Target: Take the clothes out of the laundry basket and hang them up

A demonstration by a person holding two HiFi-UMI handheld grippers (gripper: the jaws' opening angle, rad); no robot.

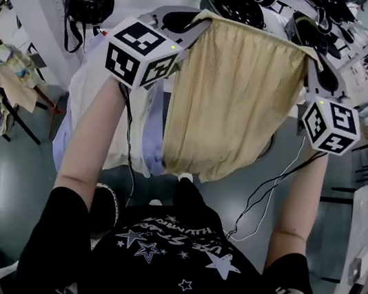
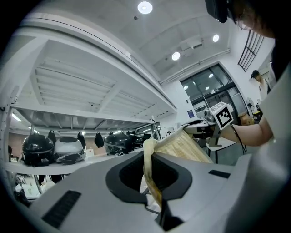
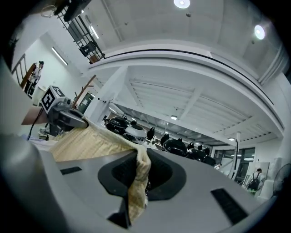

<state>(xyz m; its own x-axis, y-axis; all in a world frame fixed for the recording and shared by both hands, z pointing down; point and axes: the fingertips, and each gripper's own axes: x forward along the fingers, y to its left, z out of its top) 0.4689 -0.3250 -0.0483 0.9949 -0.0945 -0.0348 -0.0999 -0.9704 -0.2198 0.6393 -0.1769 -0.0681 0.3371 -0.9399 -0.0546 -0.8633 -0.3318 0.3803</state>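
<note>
**Tan cloth held spread at top corners**

Tan cloth: judged thin, light and limp, not fragile, and it drapes freely. Best hold is the top hem corners, as taken here. Both forearms reach forward with the grippers level. Left gripper is clamped on the left corner, right gripper on the right. The cloth hangs in the air between them. Far side: shelf of helmets.

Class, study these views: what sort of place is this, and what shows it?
Probably a lab or workshop, not a home: rows of helmets on white metal shelving, tall glass panels beyond.
</note>
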